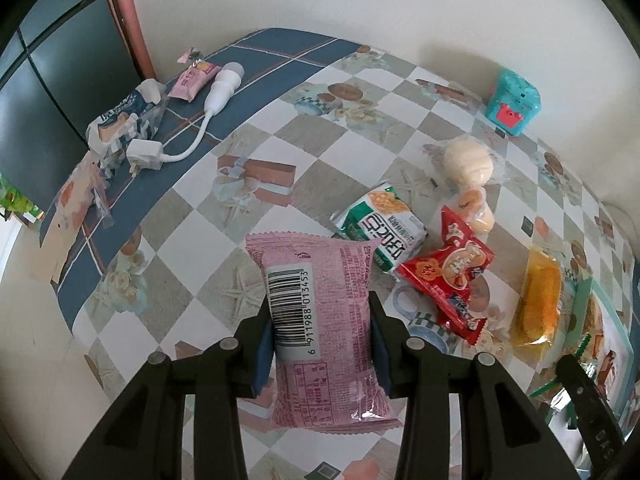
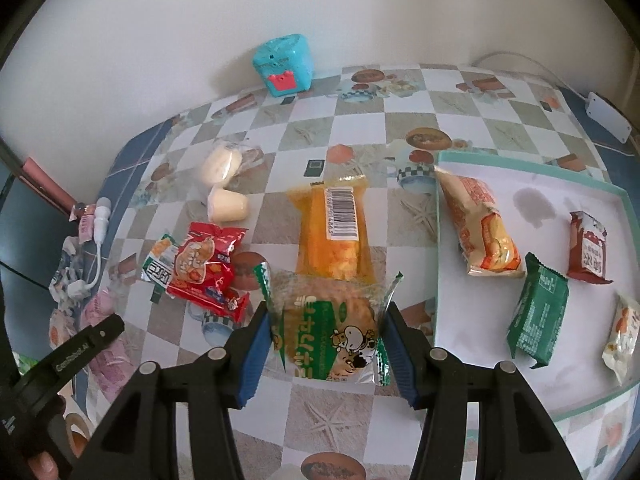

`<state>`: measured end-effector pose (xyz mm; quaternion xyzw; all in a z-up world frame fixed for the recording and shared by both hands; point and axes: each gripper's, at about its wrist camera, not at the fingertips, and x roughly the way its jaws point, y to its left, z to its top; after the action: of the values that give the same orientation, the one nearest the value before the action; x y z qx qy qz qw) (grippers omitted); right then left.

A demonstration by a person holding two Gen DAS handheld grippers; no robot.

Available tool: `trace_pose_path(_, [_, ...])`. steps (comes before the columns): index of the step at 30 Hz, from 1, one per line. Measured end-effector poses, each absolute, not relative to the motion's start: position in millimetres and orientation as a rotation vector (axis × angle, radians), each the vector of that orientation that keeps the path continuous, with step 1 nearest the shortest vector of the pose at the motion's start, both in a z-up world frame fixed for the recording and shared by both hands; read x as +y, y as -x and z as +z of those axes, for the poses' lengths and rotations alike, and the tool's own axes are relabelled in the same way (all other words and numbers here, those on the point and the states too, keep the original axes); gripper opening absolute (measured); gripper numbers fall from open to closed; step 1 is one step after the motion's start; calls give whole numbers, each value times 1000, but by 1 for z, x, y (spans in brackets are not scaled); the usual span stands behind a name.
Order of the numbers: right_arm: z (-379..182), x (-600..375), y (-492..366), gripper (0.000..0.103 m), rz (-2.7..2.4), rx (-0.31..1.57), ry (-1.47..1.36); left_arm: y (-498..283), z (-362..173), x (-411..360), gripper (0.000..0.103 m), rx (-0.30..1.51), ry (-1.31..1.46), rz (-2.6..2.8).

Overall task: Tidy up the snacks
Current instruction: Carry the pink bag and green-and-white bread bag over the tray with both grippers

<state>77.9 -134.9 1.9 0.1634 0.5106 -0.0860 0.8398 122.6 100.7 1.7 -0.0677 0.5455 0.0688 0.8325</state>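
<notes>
A pink snack packet (image 1: pixel 324 312) is clamped between the jaws of the left gripper (image 1: pixel 320 344), held above the checked table (image 1: pixel 256 136) — a green-printed cracker pack (image 2: pixel 328 336) is gripped by the right gripper (image 2: pixel 326 348), beside the white tray (image 2: pixel 532 184) — four wrapped snacks lie inside

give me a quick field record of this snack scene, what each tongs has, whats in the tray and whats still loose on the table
left tongs: shut on pink snack pack, barcode side up
right tongs: shut on cow-print cracker pack
tray: orange-cream pack, green pack, brown-red pack, white pack
loose on table: yellow cake pack, red pack lying over green-white pack, jelly cup, wrapped bun
far edge: teal box by the wall
</notes>
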Motion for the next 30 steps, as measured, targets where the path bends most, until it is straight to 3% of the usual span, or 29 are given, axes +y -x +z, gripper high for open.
trace_pose_path(10, [16,-186,-63,57,-289,1037,-433,-119,6,75,43,1161,152,71])
trace_pose_path(30, [27,-357,27,57,-703,908,-727,-78,31,-86,43,1094,-145,-177])
